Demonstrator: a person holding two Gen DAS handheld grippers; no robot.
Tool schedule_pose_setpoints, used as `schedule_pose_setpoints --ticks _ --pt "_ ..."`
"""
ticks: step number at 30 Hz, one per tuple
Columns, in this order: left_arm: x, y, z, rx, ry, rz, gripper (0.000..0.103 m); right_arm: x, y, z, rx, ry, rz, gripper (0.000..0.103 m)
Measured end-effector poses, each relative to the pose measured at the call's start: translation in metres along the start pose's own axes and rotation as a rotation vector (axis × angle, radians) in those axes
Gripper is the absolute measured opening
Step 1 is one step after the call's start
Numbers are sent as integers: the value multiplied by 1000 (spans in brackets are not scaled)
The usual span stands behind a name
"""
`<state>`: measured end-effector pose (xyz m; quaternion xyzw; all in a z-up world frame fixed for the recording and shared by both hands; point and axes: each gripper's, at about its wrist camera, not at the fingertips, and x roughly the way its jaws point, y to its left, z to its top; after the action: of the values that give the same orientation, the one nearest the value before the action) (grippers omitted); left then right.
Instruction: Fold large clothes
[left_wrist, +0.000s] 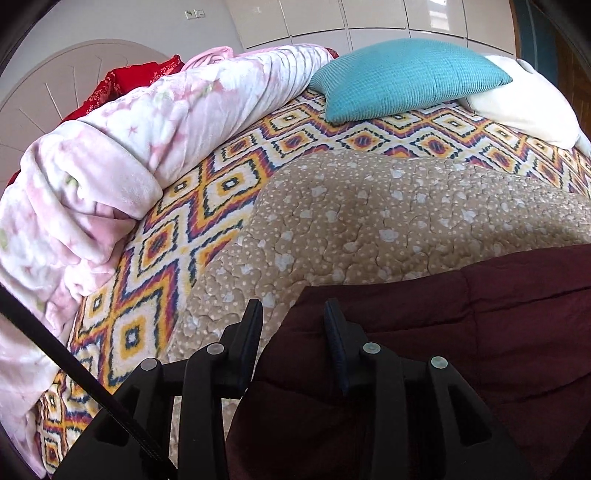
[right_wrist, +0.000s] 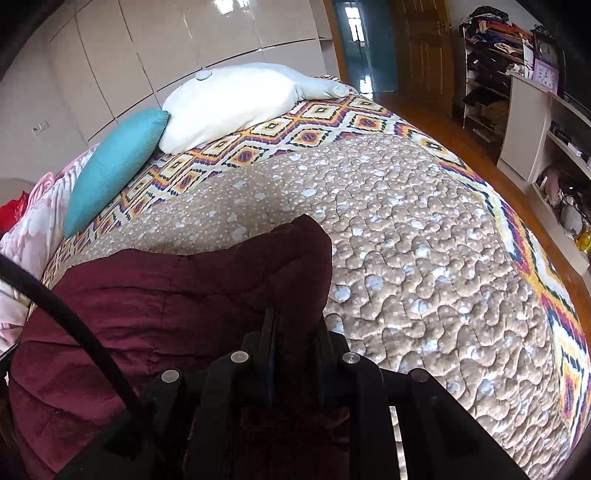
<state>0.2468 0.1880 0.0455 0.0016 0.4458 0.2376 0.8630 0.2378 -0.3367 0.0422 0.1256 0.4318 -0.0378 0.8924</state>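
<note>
1. The left tongs (left_wrist: 293, 314) hover with their two black fingers spread apart over the near-left corner of a maroon quilted garment (left_wrist: 461, 332). The corner lies in the gap between them, and neither finger visibly presses the cloth.
2. The right tongs (right_wrist: 295, 325) are clenched on a raised fold of the same maroon quilted garment (right_wrist: 177, 295), the cloth bunched up between the narrowed fingers and standing in a peak just ahead of the tips.
3. The garment lies on a tan quilted blanket (right_wrist: 424, 258) dotted with pale hearts, spreading to the left of the right tongs and to the right of the left tongs.
4. Beneath the blanket runs a diamond-patterned bedspread (left_wrist: 177, 236), showing ahead of and to the left of the left tongs.
5. Farther ahead of both tongs rest a teal pillow (left_wrist: 402, 77) and a white pillow (right_wrist: 232, 103), touching each other.
6. A rolled pink floral blanket (left_wrist: 110, 177) lies along the bed edge, well left of the left tongs.
7. Wooden flooring and cluttered shelves (right_wrist: 491, 66) stand far right of the right tongs.
</note>
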Motion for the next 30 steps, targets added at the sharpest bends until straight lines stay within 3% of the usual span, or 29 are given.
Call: schedule_pose_setpoints --ticks 5,11,14,17,19,21,26,30 --pt "15 -11 6 17 21 7 33 15 -26 0 128 15 107 23" --pt "23 -16 8 14 28 5 33 26 -41 -2 217 30 155 34" --pt "18 -10 7 -9 17 32 46 25 -51 -5 272 25 196 41" --pt "1 -5 8 14 13 16 49 21 -51 -1 289 54 175 49" --pt "-23 1 7 36 -28 -10 49 1 -43 5 244 31 53 68" --pt "-52 10 7 53 -75 -26 52 -28 -36 11 178 -37 -17 71" --pt "-126 52 -2 -38 -153 -109 58 -114 -30 17 117 -133 -24 71" --pt "-181 71 -41 -62 -202 -178 66 -164 -13 -2 64 -158 28 71"
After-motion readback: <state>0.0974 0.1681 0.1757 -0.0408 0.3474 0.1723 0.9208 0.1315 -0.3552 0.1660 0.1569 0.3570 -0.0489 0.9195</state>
